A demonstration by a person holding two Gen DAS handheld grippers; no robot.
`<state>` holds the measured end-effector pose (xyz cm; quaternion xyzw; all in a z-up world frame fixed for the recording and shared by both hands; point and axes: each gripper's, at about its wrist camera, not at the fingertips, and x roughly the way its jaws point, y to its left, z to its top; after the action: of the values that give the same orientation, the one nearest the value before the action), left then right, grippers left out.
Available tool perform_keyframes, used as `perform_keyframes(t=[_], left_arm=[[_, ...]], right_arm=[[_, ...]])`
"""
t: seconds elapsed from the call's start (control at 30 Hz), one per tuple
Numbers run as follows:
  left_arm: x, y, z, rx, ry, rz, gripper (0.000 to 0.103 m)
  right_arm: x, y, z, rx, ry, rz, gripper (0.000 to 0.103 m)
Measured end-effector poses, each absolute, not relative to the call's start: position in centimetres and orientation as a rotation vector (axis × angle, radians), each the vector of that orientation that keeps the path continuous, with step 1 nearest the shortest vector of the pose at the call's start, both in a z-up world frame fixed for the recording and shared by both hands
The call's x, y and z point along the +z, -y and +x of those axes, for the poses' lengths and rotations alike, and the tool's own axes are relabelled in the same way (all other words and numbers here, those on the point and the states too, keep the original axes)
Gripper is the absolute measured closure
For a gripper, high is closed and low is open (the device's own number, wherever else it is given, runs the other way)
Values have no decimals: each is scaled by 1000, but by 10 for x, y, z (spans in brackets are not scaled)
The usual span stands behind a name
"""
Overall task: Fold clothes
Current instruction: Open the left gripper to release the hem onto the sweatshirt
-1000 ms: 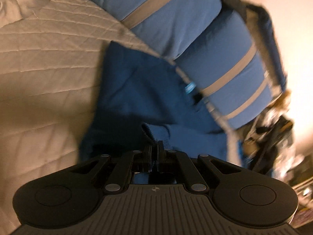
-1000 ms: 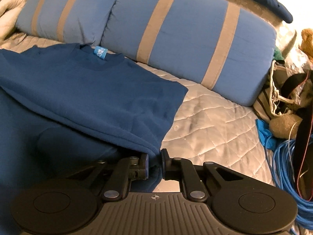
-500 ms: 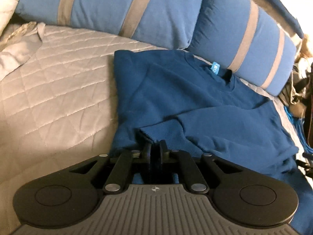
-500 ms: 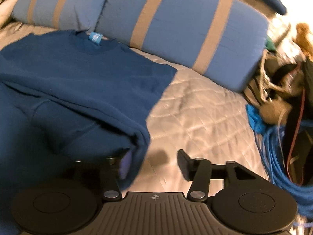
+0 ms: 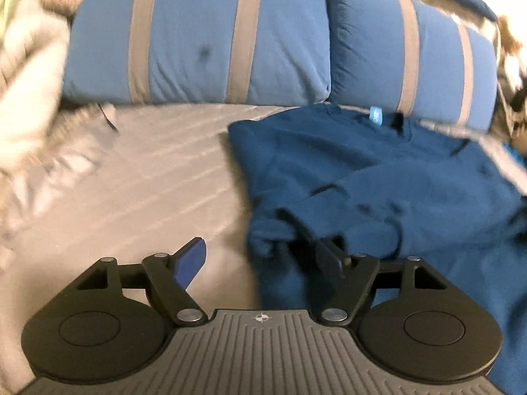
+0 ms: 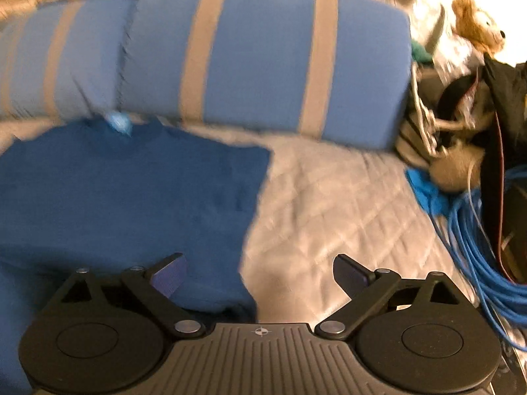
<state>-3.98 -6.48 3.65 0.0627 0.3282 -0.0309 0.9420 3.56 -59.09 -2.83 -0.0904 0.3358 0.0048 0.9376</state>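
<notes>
I'm holding both tools spread apart, left tool (image 5: 260,256) & right tool (image 6: 260,271), gripping nothing; navy sweatshirt (image 5: 378,177) is lying on the bed (image 6: 329,197) w/ sleeve folded across, freeing fabric to settle flat.

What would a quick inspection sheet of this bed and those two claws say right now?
Surface: grey quilted bedspread.
Job's things: dark blue sweatshirt, partly folded, light blue neck label near the pillows.
Clutter: crumpled pale fabric at the left; stuffed toy and bags at the right.
Grippers: left claw open; right claw open; neither holds cloth.
Cables: coiled blue cable beside the bed.
Surroundings: two blue pillows with grey stripes.
</notes>
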Motion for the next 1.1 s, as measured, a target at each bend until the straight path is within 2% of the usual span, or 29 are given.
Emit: perform_keyframes(t=[0.1, 0.47, 0.83, 1.1], left_arm=[[31, 64, -56, 12, -629, 208, 28], [36, 34, -88, -11, -739, 14, 28], [82, 17, -135, -100, -694, -15, 28], [111, 2, -173, -209, -663, -24, 28]], right_arm=[[-41, 596, 40, -43, -704, -167, 1], [-2, 619, -10, -28, -633, -144, 0], [49, 665, -96, 105, -583, -122, 0], [62, 679, -146, 204, -590, -118, 0]])
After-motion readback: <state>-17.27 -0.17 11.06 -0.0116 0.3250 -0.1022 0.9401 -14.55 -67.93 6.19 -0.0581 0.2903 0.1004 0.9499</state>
